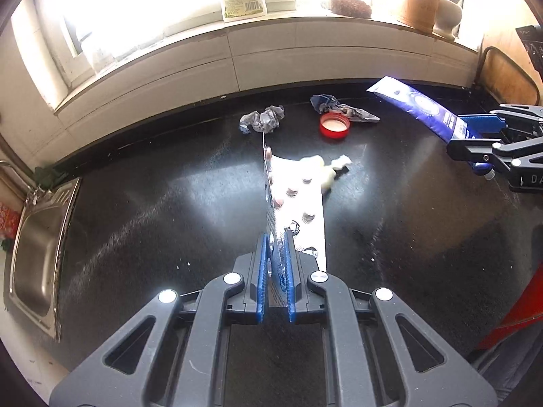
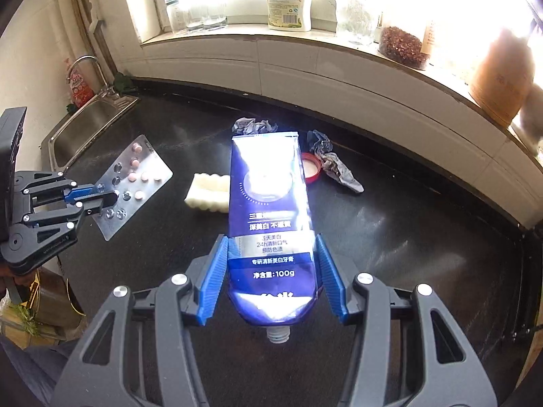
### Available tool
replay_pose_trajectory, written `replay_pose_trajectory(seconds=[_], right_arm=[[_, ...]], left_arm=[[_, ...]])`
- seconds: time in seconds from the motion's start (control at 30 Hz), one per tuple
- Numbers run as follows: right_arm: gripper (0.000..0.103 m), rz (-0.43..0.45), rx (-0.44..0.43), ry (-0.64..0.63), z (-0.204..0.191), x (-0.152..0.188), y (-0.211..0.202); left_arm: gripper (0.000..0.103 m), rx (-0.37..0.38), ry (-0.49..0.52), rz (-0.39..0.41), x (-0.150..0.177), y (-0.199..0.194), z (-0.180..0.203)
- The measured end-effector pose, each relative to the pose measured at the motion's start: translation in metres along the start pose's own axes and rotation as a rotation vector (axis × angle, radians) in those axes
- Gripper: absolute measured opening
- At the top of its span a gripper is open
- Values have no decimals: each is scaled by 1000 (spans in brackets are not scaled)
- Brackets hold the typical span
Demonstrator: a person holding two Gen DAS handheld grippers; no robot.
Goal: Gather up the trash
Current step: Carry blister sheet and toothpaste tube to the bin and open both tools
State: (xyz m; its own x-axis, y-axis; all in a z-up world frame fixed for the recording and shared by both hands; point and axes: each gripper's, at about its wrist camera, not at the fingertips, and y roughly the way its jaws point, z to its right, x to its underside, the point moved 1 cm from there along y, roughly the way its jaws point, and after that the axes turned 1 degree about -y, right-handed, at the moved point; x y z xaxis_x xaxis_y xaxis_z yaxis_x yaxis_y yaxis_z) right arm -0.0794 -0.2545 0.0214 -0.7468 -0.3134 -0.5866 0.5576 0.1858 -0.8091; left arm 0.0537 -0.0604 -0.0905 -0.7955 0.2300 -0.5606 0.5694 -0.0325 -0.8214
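Note:
My left gripper [image 1: 275, 237] is shut on a silver pill blister pack [image 1: 298, 200] and holds it edge-up above the black counter; the pack [image 2: 134, 185] and the gripper [image 2: 105, 200] also show in the right wrist view. My right gripper [image 2: 271, 251] is shut on a blue toothpaste tube [image 2: 269, 210], cap end toward the camera; the tube [image 1: 417, 107] also shows at the right of the left wrist view. On the counter lie a white foam piece [image 2: 207, 192], a red lid [image 1: 334, 125], a crumpled grey paper [image 1: 262, 119] and a crumpled dark wrapper [image 1: 342, 108].
A steel sink [image 1: 37, 254] with a tap [image 2: 86, 64] sits at the counter's left end. The window sill [image 2: 305, 39] carries a soap bottle [image 2: 289, 1], jars and a wooden container [image 1: 419, 0]. A red object [image 1: 519, 305] stands at the right.

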Motion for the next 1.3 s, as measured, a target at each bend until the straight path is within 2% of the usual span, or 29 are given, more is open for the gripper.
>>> replay_pose_trajectory(seconds=[0.33, 0.47, 0.6, 0.77, 0.87, 1.0, 1.13, 1.3], right_arm=[[52, 9, 1, -6, -11, 15, -14], [52, 24, -1, -26, -21, 7, -15], [52, 51, -29, -65, -49, -9, -17], [52, 68, -135, -166, -123, -33, -7], [52, 62, -234, -248, -190, -43, 3], [52, 32, -362, -356, -277, -46, 17], [52, -28, -496, -475, -377, -31, 31], [52, -146, -602, -558, -470, 4, 55]], left_arm=[[9, 0, -31, 2, 12, -12, 2], [9, -18, -60, 19, 15, -19, -10], [9, -59, -128, 49, 26, -36, -37], [9, -140, -254, 70, 62, -68, -91], [9, -221, -349, 65, 99, -91, -133], [9, -344, -496, 38, 166, -128, -191], [9, -438, -652, -9, 242, -157, -238], [9, -494, -795, -78, 328, -163, -270]])
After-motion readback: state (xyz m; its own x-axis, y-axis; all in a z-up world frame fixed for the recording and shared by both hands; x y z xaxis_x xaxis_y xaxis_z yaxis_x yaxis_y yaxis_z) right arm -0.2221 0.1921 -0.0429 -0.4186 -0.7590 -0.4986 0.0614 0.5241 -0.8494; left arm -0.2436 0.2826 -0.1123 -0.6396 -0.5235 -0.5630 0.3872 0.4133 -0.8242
